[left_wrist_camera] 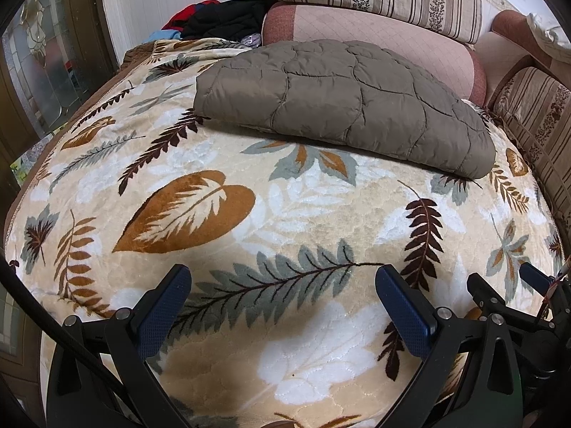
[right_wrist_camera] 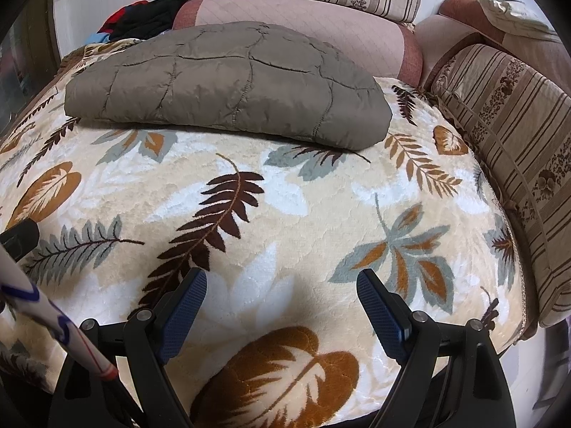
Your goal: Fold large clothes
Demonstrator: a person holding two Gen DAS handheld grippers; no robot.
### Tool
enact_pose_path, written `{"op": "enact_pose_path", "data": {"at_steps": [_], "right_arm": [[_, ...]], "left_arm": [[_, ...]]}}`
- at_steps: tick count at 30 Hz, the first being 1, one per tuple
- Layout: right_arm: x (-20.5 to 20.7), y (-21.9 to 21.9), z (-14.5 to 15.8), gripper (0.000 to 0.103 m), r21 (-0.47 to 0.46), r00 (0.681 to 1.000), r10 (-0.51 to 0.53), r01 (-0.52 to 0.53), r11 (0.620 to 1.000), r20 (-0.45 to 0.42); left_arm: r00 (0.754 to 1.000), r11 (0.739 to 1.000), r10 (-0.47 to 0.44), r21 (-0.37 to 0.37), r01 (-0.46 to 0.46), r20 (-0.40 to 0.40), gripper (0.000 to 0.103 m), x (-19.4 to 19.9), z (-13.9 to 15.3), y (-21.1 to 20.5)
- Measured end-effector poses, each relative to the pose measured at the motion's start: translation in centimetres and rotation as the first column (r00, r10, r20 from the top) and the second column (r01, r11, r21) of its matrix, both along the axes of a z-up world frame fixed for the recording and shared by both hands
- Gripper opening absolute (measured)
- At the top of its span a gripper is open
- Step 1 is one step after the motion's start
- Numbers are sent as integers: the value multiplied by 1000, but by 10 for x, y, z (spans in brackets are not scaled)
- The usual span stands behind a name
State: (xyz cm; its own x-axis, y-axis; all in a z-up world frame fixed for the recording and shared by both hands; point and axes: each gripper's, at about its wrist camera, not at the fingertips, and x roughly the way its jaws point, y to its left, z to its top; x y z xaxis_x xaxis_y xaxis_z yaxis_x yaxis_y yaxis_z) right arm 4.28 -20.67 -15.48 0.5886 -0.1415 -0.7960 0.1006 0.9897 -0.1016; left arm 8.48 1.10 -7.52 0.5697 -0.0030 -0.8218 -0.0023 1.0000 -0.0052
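One folded brown quilted jacket [left_wrist_camera: 342, 103] lying on leaf-patterned blanket [left_wrist_camera: 228, 185] over the bed, striped cushions [right_wrist_camera: 499, 114] behind, dark clothes pile [left_wrist_camera: 221, 18] far left, left gripper [left_wrist_camera: 283, 278] and right gripper [right_wrist_camera: 282, 281] both spread apart, holding nothing.

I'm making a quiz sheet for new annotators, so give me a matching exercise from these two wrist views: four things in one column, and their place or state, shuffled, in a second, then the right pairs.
Column one:
1. quilted brown garment
2. leaf-print blanket
3. pile of dark and red clothes
4. left gripper and right gripper

Column two:
A. heaped at the far left corner, behind the blanket
B. open, holding nothing, above the blanket
C. folded into a compact bundle, lying on the blanket
D. spread flat, covering the surface

Pairs: 1-C, 2-D, 3-A, 4-B
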Motion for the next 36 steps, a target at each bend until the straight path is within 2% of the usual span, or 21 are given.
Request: {"op": "enact_pose_path", "data": {"at_steps": [36], "right_arm": [[23,-1,-2,89,-12,999,18,-18,1000,-28]], "left_arm": [[999,1000,26,-15,-26,-19,103,20,-5,18]]}}
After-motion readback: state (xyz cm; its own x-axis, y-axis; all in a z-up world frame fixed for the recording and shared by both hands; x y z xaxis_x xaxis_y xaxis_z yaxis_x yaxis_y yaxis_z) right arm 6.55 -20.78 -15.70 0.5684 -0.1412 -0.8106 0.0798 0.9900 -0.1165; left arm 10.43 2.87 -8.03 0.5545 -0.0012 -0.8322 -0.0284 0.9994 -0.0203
